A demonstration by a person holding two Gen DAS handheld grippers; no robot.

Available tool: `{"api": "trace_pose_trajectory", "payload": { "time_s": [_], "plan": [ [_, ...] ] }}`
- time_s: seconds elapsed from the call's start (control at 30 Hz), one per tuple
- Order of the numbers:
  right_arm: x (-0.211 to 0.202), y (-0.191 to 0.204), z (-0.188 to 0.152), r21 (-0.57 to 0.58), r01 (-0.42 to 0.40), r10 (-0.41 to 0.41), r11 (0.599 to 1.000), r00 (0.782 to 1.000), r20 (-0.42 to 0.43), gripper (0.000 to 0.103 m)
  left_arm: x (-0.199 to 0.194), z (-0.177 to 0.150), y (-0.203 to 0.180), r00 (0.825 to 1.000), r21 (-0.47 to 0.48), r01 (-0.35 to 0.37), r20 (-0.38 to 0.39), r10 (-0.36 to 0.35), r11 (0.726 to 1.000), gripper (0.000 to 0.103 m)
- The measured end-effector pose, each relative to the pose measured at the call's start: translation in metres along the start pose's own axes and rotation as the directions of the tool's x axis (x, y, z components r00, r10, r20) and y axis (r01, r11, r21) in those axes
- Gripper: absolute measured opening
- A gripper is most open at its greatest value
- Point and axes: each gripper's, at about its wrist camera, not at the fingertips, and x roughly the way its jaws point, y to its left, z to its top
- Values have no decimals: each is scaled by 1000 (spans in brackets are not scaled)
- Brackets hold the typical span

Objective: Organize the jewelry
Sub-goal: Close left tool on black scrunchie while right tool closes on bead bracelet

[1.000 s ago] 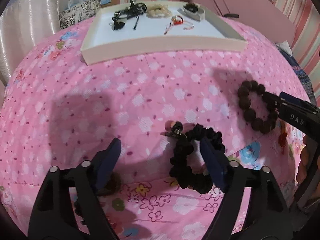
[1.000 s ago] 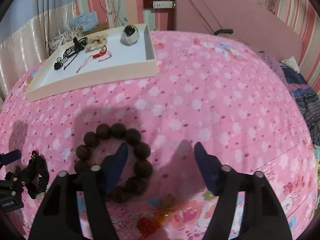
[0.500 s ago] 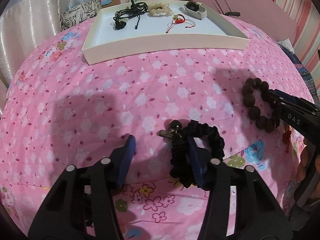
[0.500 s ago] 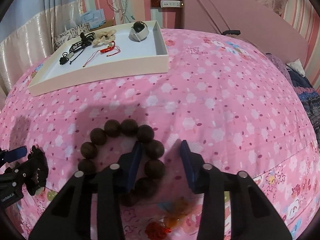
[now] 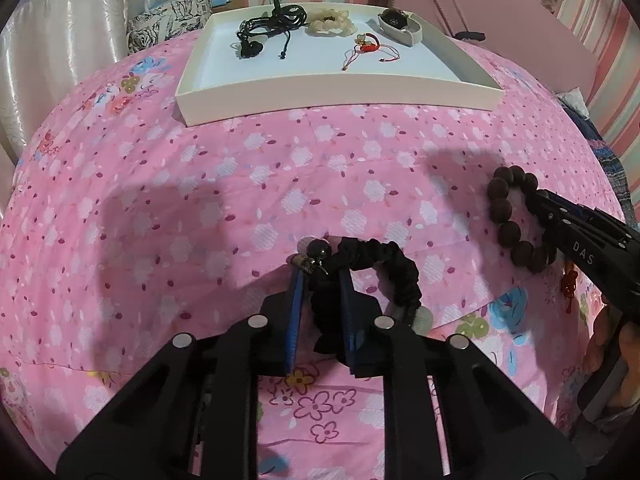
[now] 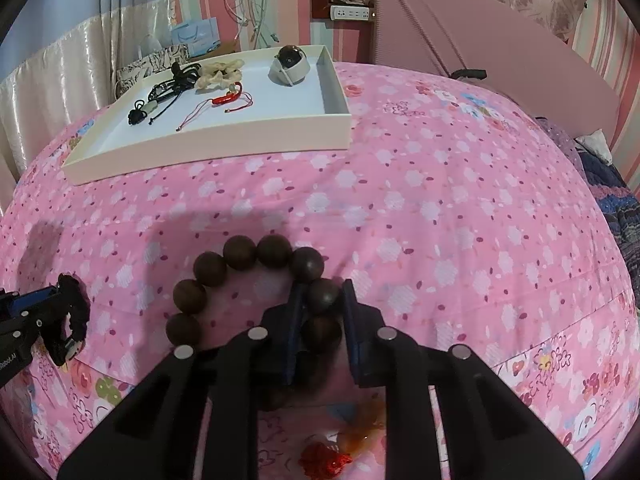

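On the pink flowered bedspread lies a black fabric bracelet (image 5: 384, 256) with a dark bead charm. My left gripper (image 5: 322, 276) is closing, and its blue pads pinch the bracelet's left side. To the right, a bracelet of large brown wooden beads (image 6: 240, 252) rests on the cloth. My right gripper (image 6: 322, 288) is closing too, with one bead squeezed between its pads. Farther back stands a white tray (image 5: 320, 92). It holds a black cord necklace (image 5: 272, 28), a cream scrunchie (image 5: 330, 24), a red string bracelet (image 5: 368, 46) and a white-strapped watch (image 5: 400, 26).
A red tassel (image 6: 324, 460) lies on the bedspread just below the right gripper. A patterned bag (image 5: 168, 20) and a shiny curtain (image 5: 60, 40) stand behind the tray on the left. A pink padded board (image 6: 480, 48) leans at the back right.
Both grippers' jaws have narrowed from wide open onto their bracelets, the left onto the black fabric one, the right onto a brown bead. Both hands have stayed almost in place.
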Motion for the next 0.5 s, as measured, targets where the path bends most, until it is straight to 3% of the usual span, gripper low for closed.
{"api": "trace_pose_trajectory", "payload": {
  "time_s": [0.5],
  "plan": [
    [-7, -2, 0, 27, -20, 19, 999, 999, 28, 19, -6, 0, 5, 1000, -20, 8, 22, -8, 1000, 10]
  ]
}}
